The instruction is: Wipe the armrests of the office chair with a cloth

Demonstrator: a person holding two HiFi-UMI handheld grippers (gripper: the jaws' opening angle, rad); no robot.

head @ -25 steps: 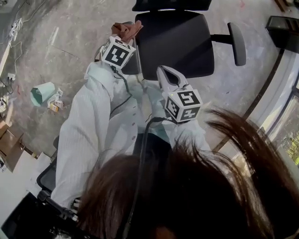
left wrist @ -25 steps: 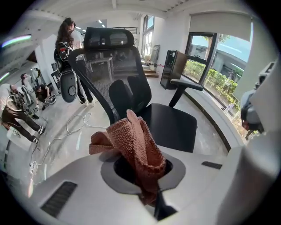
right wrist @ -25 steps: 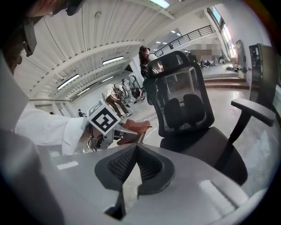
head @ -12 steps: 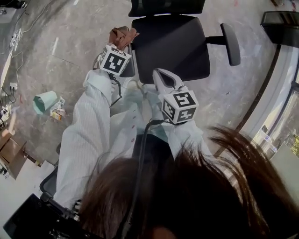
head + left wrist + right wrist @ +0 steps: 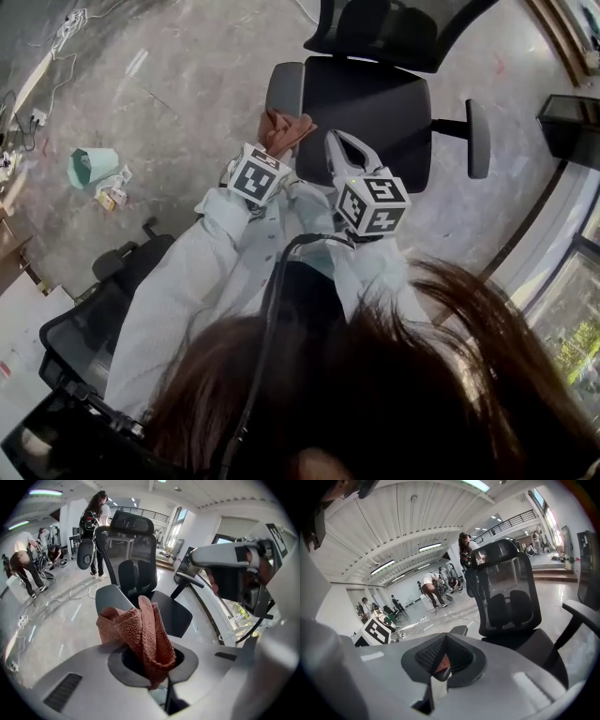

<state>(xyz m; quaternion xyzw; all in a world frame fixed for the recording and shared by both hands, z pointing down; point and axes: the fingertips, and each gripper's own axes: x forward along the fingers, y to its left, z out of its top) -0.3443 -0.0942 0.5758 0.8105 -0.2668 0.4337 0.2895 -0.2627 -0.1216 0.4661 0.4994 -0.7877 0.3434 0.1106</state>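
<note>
Rust-red cloth (image 5: pixel 140 632) in left gripper (image 5: pixel 149 666)

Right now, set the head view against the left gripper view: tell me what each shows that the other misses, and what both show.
Only the head view shows a green bin lying on the floor, a second chair at lower left and the person's sleeves. Only the left gripper view shows people working in the background and, close up, the jaws closed on the rust-coloured cloth. Both show that cloth held by the left gripper, the office chair's black seat and its grey left armrest beyond the cloth.
</note>
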